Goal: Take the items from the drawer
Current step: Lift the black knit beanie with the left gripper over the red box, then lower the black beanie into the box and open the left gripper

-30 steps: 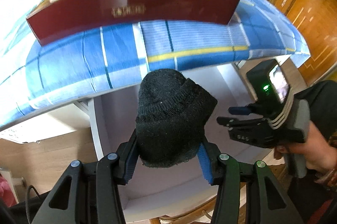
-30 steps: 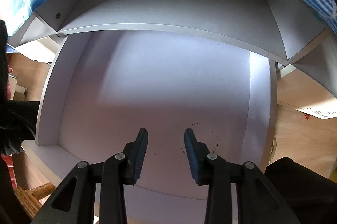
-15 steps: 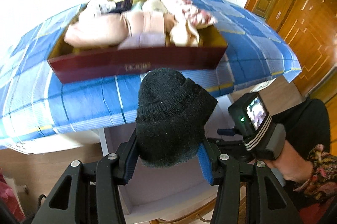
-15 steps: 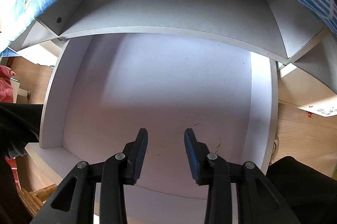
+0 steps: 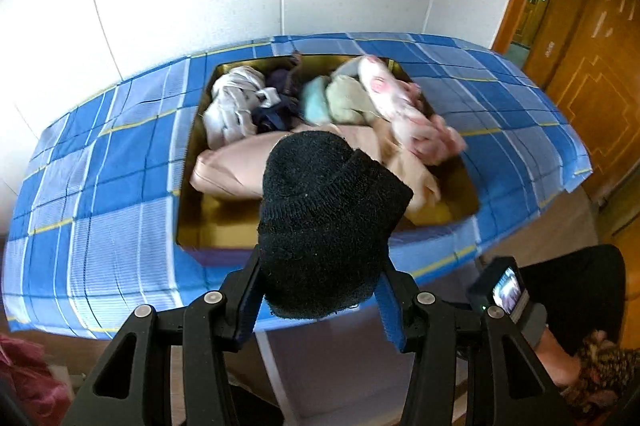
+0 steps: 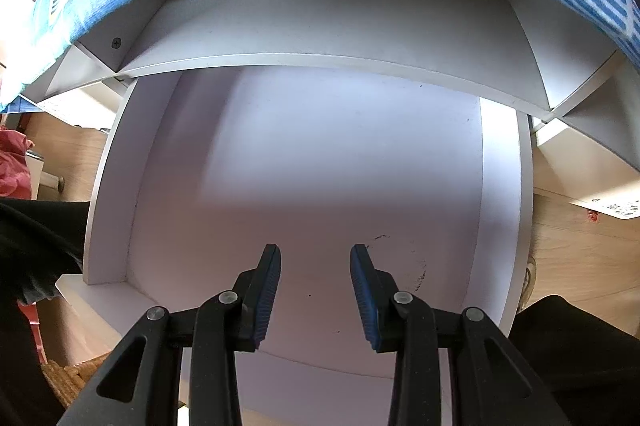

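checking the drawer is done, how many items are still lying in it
0. The drawer floor shows bare under the open, empty right gripper; its back is hidden. The black knit hat is clamped in the left gripper.

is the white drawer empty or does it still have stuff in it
Empty, as far as shows: the right wrist view shows only the white drawer's bare floor, nothing on it. Its back part is hidden under the desk.

Left tool (image 5: 320, 302) clamped on a black hat (image 5: 328, 222); right tool (image 6: 315, 290) parted, tilted downward, holding nothing.

Black knit hat (image 5: 328, 222) lifted clear of the drawer (image 6: 312, 186), raised by left gripper (image 5: 318, 310) above the table's near edge, over the clothes-filled box (image 5: 188, 186)
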Motion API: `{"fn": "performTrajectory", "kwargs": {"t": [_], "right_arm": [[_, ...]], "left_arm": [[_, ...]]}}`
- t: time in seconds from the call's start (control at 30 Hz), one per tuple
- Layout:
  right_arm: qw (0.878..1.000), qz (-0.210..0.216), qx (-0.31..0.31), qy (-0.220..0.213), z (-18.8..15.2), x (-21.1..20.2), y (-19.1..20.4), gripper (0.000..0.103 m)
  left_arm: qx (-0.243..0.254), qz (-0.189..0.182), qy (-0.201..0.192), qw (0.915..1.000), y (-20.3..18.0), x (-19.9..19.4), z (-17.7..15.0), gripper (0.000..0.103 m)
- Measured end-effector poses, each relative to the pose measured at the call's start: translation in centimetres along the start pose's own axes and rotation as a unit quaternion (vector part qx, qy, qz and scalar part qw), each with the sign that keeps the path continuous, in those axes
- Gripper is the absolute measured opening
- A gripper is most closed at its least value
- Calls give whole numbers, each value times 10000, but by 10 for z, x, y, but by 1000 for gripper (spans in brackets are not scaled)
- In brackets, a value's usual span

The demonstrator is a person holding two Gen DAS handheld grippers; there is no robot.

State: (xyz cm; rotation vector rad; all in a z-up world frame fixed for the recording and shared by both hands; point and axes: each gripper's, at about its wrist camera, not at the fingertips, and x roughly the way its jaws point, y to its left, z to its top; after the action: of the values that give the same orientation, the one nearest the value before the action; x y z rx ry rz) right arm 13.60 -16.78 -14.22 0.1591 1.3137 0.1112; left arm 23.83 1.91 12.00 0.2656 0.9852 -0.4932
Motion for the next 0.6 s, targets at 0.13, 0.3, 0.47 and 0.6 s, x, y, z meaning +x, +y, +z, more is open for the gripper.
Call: {"fn": "performTrajectory", "kwargs": {"t": [0.13, 0.3, 0.47, 0.6], "right_arm": [[10000, 29, -1, -12, 0, -1, 1, 36], [9999, 87, 64, 5, -1, -2, -2, 36], [9998, 166, 90, 19, 0, -2, -2, 36], [9997, 218, 127, 14, 1, -3, -2, 36]], "left_arm": [[132, 268, 290, 9991, 12, 21, 17, 52], [-219, 362, 513, 9978, 36, 48, 31, 56], [-387, 375, 485, 9974, 43, 50, 36, 60], [-50, 712, 357, 9968, 38, 37, 37, 54]]}}
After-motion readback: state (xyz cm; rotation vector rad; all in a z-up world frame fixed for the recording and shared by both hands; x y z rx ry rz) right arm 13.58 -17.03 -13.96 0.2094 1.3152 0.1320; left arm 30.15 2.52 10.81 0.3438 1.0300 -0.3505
